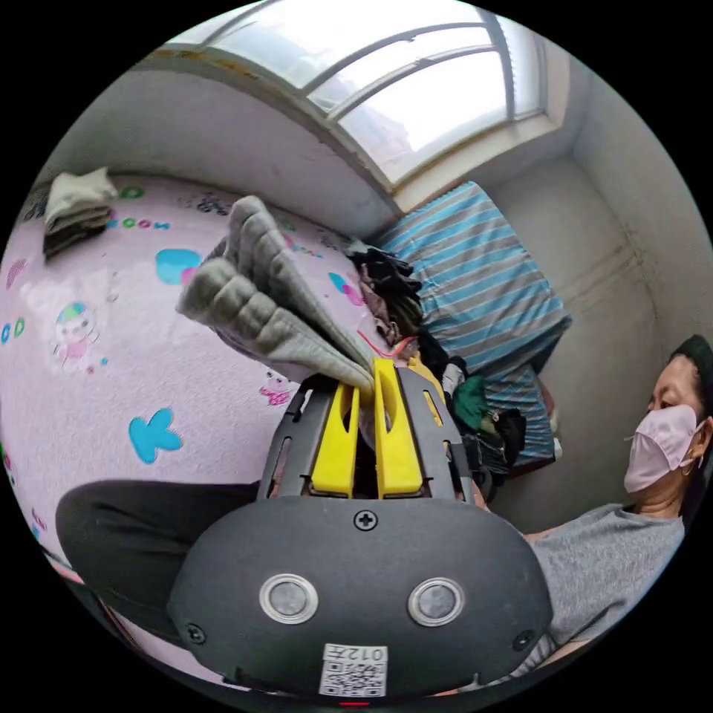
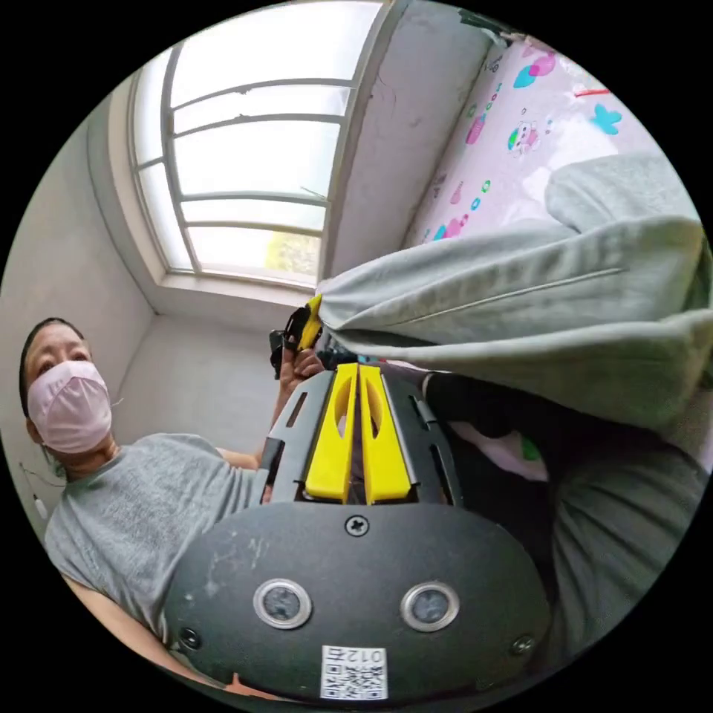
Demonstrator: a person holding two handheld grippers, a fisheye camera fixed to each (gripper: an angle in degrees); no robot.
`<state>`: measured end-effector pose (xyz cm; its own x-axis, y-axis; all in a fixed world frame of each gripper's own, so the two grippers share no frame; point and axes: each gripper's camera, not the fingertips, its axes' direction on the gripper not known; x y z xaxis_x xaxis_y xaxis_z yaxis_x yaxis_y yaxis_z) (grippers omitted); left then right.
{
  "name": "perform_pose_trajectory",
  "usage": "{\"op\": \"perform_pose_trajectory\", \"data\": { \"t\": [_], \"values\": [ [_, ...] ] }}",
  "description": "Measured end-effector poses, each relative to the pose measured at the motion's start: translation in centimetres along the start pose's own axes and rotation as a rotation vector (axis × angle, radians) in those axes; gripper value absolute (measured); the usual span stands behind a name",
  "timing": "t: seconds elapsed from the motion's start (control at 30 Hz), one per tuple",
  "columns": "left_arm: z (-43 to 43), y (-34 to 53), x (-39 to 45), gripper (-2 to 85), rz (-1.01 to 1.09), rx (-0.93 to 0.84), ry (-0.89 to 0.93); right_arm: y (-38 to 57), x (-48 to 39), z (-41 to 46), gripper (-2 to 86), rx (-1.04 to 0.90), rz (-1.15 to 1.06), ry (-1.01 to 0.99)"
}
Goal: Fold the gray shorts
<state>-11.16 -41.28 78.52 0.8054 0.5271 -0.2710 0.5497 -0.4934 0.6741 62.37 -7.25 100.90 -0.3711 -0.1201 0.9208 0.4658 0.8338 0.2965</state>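
Gray shorts (image 1: pixel 260 297) hang pinched between both raised grippers' closed jaws.

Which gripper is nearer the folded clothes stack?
Probably left. The left gripper, clamping the gray shorts, faces the stack across the bed; the right gripper faces the window.

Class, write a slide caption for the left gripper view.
Left gripper clamps the gray shorts, lifted above the pink bedsheet.
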Motion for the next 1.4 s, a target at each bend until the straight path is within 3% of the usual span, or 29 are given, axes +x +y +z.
{"op": "perform_pose_trajectory", "data": {
  "t": [0.1, 0.2, 0.27, 0.53, 0.8, 0.87, 1.0, 1.17, 1.4],
  "values": [
    [-1.3, 2.2, -3.3, 6.8, -0.106, 0.001, -0.08, -1.2, -0.5, -2.4, 2.3, 0.003, -0.027, 0.166],
    [-1.6, 3.8, -5.6, 6.9, -0.186, -0.011, -0.059, -3.2, -0.7, -7.6, 6.0, 0.177, -0.006, 0.399],
    [-1.9, 4.3, -6.2, 7.0, -0.207, -0.001, -0.029, -5.4, 1.3, -11.2, 9.5, 0.307, 0.121, 0.567],
    [-4.5, 4.6, -5.1, 7.1, -0.186, 0.0, -0.016, -10.7, 12.1, -12.9, 11.6, 0.338, 0.517, 0.621],
    [-7.4, 5.7, -3.8, 7.0, -0.194, 0.005, -0.003, -12.2, 15.0, -10.2, 6.6, 0.251, 0.577, 0.593],
    [-8.2, 6.0, -3.4, 6.9, -0.196, 0.008, -0.001, -12.3, 14.8, -9.6, 0.9, 0.25, 0.557, 0.592],
    [-10.5, 6.2, -1.6, 6.6, -0.162, 0.028, -0.006, -12.2, 13.1, -9.4, -0.5, 0.274, 0.493, 0.578],
    [-14.0, 4.3, 2.7, 6.3, -0.07, 0.092, 0.008, -12.4, 6.7, -12.4, -0.8, 0.509, 0.338, 0.349],
    [-27.7, 0.9, 12.4, 6.3, 0.075, 0.418, 0.038, -13.9, -8.3, -14.3, -0.9, 0.596, 0.003, 0.361]
  ]
}}
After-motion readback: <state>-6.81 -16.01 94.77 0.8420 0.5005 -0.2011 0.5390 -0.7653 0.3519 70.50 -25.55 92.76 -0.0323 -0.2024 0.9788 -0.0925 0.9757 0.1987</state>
